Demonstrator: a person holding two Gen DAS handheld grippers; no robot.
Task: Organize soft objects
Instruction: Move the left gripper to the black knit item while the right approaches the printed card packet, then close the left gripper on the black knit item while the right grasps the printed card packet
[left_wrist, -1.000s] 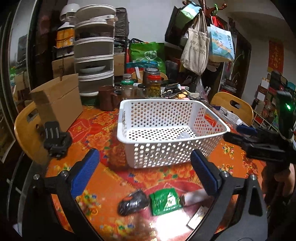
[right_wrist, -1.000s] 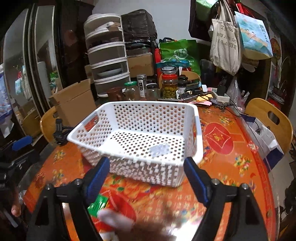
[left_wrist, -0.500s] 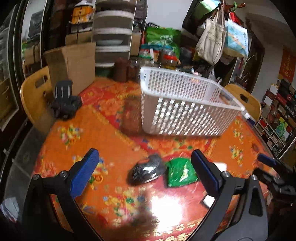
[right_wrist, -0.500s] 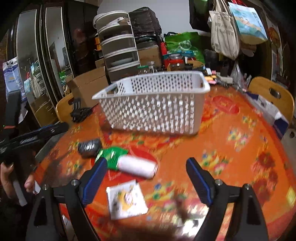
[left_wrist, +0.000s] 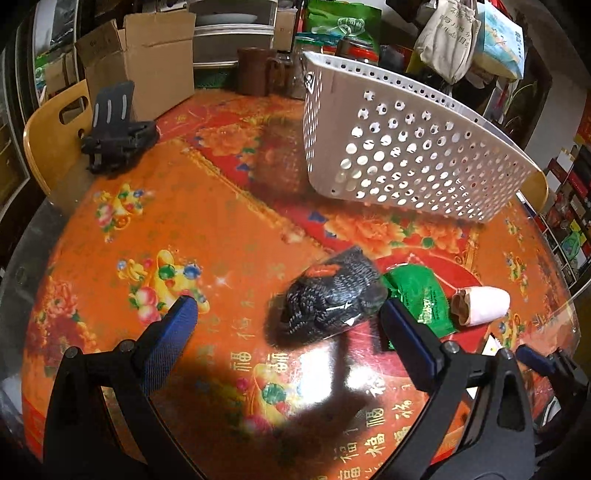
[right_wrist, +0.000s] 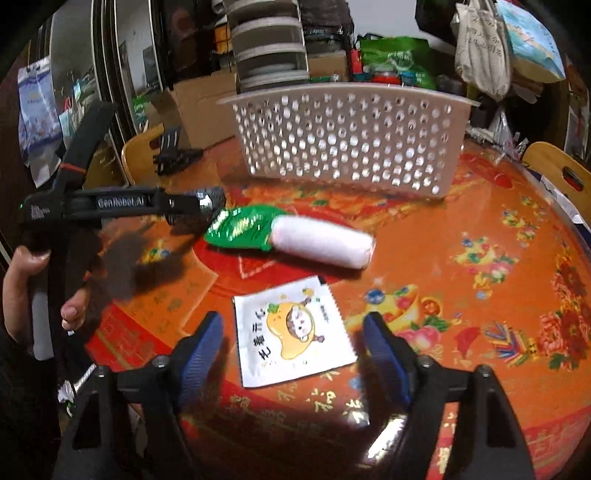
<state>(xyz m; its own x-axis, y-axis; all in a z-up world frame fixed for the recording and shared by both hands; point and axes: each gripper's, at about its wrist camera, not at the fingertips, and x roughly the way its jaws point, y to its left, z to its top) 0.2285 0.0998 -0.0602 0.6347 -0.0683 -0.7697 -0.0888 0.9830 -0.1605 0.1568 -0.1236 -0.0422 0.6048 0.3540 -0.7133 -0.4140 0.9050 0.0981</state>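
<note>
In the left wrist view, the left hand-held gripper (left_wrist: 284, 332) fills the bottom of the frame with its blue pads wide apart and nothing pressed between them. The dark knitted bundle (left_wrist: 328, 297), wrapped in clear film, lies on the desk (left_wrist: 155, 221) just ahead, a little right of the frame's centre and nearly against the right-hand pad, its long axis slanting from lower left to upper right. To its right lie the green packet (left_wrist: 421, 295) and then the white roll (left_wrist: 480, 304), and the white perforated basket (left_wrist: 406, 158) stands beyond them in the upper right. In the right wrist view, the right hand-held gripper (right_wrist: 291, 345) is at the bottom centre, its jaws closing but not yet touching anything. The flat white sachet (right_wrist: 293, 328) with a cartoon print lies on the desk between the two pads, slightly skewed, its near edge towards the camera. The green packet and white roll sit above it in mid-frame, end to end along a line running left to right, and the basket stands behind them at the top. The left hand-held gripper, held in a hand (right_wrist: 26, 288), reaches in from the left edge. By this layout, the left hand is nearer the knitted bundle and the right is nearer the sachet, so each probably takes its own item.
</note>
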